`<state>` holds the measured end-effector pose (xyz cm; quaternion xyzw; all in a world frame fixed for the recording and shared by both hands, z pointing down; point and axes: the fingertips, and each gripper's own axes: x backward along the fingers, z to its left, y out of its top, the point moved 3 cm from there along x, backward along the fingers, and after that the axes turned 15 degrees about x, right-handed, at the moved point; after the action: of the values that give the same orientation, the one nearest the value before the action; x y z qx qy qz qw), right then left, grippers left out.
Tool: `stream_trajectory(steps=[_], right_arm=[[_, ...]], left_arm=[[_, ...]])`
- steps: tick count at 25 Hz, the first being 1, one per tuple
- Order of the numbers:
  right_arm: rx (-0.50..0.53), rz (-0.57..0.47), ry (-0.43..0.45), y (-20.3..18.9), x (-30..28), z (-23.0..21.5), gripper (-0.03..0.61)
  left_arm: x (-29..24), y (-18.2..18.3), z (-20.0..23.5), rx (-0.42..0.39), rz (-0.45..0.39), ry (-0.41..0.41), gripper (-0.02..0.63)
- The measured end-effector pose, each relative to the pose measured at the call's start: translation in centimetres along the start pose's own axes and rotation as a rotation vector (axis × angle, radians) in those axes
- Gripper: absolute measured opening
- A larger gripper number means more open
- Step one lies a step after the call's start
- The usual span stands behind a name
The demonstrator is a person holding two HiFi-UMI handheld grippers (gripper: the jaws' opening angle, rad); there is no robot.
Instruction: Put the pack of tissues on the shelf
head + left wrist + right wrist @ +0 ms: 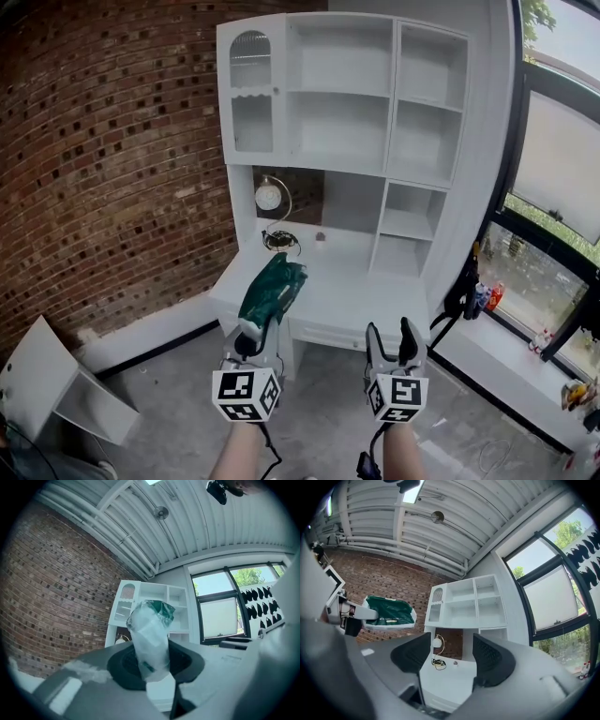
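Nearest you, your left gripper (255, 339) has its jaws pinching the lower end of the pack of tissues (273, 289). The pack sticks up and forward from them, in the air short of the white surface (356, 300). Just beside it, your right gripper (395, 342) has its jaws spread with nothing between them.

The pack looks light and soft. Its crinkly green and clear wrap will likely dent under a hard squeeze and may slip. Held by one end it could droop or swing, so a hold nearer the middle, across its flat sides, should be steadier.

Farther off, a small round lamp (269, 197) stands at the back of the surface. Above it rises the shelf (342, 122), its compartments facing you.
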<state>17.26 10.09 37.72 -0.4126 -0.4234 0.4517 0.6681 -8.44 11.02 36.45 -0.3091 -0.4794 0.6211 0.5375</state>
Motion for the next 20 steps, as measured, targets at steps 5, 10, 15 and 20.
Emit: stream_trajectory(steps=[5,10,15,20], right_arm=[[-0.006,0.012,-0.004,-1.8,-2.3,-1.9,0.273],[-0.012,0.017,-0.022,-3.3,-4.0,-3.0,0.273],[-0.026,0.029,-0.035,-4.4,-6.3,-3.7,0.273],[-0.029,0.038,-0.059,-5.2,-9.3,-3.7,0.273]], left_arm=[[-3.2,-0.8,0.0,0.001,-0.005,0.008,0.100],[-5.7,-1.6,0.5,0.005,0.010,0.012,0.100],[-8.2,-1.7,1.5,0.006,0.016,0.012,0.100],[-11.4,-1.5,3.1,0.003,0.023,-0.002,0.100]])
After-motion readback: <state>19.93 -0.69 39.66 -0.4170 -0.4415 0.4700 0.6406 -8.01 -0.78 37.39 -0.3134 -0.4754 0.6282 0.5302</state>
